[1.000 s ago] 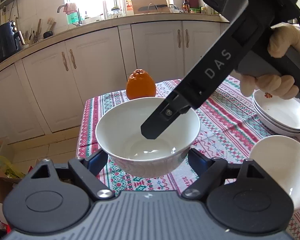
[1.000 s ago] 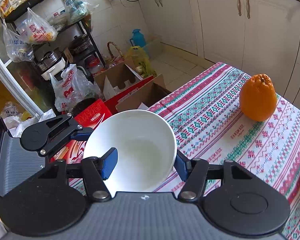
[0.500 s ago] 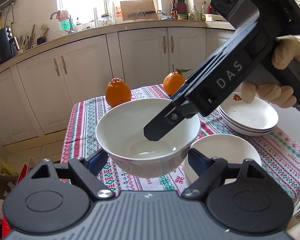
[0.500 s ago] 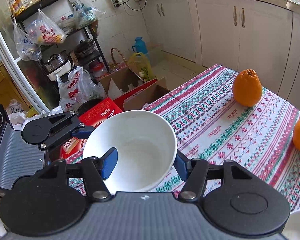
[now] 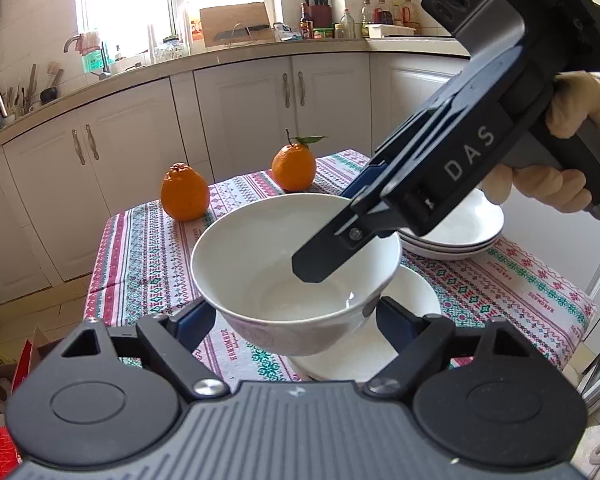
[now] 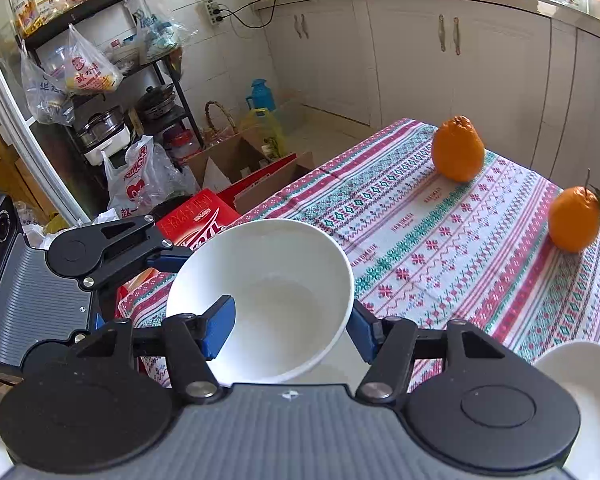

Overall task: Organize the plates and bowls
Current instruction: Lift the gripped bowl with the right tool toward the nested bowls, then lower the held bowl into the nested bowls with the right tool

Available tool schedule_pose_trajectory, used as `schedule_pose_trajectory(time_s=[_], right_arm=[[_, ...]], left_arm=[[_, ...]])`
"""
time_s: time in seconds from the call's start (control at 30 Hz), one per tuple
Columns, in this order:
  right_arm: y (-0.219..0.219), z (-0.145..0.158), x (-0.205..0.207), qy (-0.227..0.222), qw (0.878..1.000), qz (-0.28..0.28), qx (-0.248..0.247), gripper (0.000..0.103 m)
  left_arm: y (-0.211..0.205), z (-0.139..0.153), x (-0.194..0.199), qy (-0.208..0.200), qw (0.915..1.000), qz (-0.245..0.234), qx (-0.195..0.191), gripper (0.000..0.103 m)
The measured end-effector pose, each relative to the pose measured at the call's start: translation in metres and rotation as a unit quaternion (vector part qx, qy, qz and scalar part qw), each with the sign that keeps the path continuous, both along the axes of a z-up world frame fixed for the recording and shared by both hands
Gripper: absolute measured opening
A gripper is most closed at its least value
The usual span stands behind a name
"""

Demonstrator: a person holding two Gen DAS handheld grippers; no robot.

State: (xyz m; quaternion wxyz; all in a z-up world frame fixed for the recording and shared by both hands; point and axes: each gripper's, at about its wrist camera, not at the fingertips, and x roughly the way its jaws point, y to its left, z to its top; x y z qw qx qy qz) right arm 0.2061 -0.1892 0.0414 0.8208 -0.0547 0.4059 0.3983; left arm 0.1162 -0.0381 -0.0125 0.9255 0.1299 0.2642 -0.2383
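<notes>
- Left wrist view: a white bowl is in the air above the worktop, which has a patterned cloth on it. The left tongs have one finger at each side of the bowl's lower wall and seem to press on it, so I judge they are gripping it.
- The right tongs come in from the right, with one finger inside the bowl and the rim between the two; a hand holds their handle.
- Directly under the lifted bowl stands a second white bowl, near on the worktop. To the right, farther away, is a pile of plates, so the plates look already stacked.
- Two oranges are at the far side, well apart from the dishes.
- Right wrist view: the bowl is seen from above. One blue finger of the right tongs is inside it and the other is outside against the wall, closed on the rim. The left tongs are at its left side.
- My judgement: the bowl must be lowered into the second one; after this little seems left.
</notes>
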Motion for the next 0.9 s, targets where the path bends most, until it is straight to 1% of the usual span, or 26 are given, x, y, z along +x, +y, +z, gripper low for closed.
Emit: schedule_pose_trajectory(time_s=[0.33,0.57,0.77,0.9], right_arm=[[-0.019,-0.012,-0.011,0.009,1.000,-0.023,-0.001,0.066],[-0.024,-0.022,-0.014,0.015,0.999,-0.029,-0.005,0.066],[-0.025,-0.025,-0.014,0.017,0.999,-0.031,-0.002,0.066],[-0.024,-0.025,-0.014,0.014,0.999,-0.031,-0.008,0.066]], left_arm=[[-0.016,-0.011,-0.005,0.018,0.9996,-0.022,-0.001,0.087],[-0.021,-0.018,-0.004,0.035,0.9991,-0.026,-0.001,0.087],[-0.021,-0.018,-0.002,0.043,0.9987,-0.026,-0.008,0.087],[-0.018,-0.018,0.002,0.057,0.9978,-0.027,-0.022,0.087]])
